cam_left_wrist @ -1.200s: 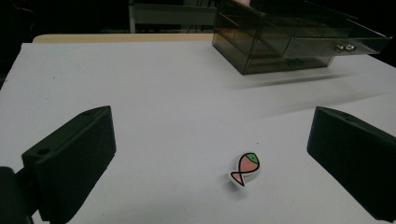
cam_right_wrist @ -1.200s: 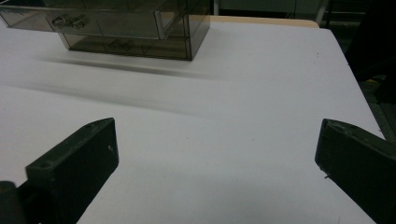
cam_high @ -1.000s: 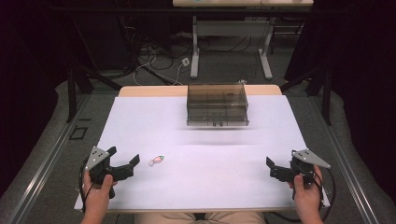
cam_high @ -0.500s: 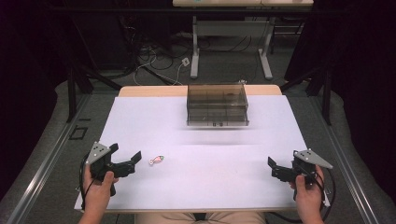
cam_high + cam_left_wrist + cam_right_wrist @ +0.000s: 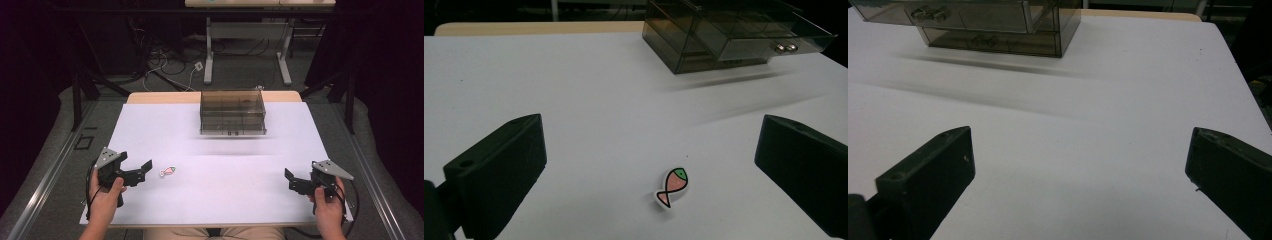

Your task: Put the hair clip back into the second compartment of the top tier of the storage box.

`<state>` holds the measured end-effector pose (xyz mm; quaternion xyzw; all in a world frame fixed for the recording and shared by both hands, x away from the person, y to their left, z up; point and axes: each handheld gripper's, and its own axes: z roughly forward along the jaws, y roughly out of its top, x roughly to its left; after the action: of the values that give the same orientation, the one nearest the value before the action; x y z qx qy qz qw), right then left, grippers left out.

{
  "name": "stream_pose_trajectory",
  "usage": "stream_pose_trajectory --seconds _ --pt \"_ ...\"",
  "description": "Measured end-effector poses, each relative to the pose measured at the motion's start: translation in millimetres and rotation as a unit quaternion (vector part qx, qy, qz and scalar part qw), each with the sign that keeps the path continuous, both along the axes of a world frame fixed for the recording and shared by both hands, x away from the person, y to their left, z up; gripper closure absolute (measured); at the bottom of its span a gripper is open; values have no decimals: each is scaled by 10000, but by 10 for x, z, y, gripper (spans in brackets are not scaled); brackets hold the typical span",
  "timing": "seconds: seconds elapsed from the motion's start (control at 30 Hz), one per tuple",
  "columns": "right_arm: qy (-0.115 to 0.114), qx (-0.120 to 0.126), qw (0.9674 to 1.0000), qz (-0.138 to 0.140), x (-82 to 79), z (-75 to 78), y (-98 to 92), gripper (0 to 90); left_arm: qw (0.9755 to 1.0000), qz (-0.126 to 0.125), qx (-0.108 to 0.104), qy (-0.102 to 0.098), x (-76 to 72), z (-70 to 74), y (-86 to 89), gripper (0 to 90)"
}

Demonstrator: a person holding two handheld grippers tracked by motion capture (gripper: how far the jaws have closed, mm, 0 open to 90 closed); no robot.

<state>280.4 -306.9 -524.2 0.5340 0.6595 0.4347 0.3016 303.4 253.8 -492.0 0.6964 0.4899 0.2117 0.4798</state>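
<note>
I have my left tool (image 5: 144, 170) spread wide, just short of the small pink fish-shaped sticker with a green head (image 5: 672, 186), which lies flat and untouched on the white desk (image 5: 220, 165). My right tool (image 5: 291, 181) also gapes, holding nothing. The pickup is still ahead. The smoky clear plastic drawer box (image 5: 232, 112) stands well apart, one drawer pulled out; nothing blocks my path.

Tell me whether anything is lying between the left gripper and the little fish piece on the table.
Nothing visible is in the way. The left gripper is open, with bare white table between its jaws and the fish piece, which lies flat just ahead of them. The drawer box sits far beyond it.
</note>
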Motion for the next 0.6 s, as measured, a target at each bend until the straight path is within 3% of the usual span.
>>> stream_pose_trajectory --seconds 0.1,0.23,0.6 --pt "-46 8 10000 1 8 -9 14 0 9999 -71 -31 133 38 -4 -1 8" --pt "115 21 9999 36 -7 -3 22 0 9990 -194 15 399 97 -15 -33 38" --pt "164 22 9999 49 2 -14 22 0 9967 -432 223 655 222 -30 -208 48"
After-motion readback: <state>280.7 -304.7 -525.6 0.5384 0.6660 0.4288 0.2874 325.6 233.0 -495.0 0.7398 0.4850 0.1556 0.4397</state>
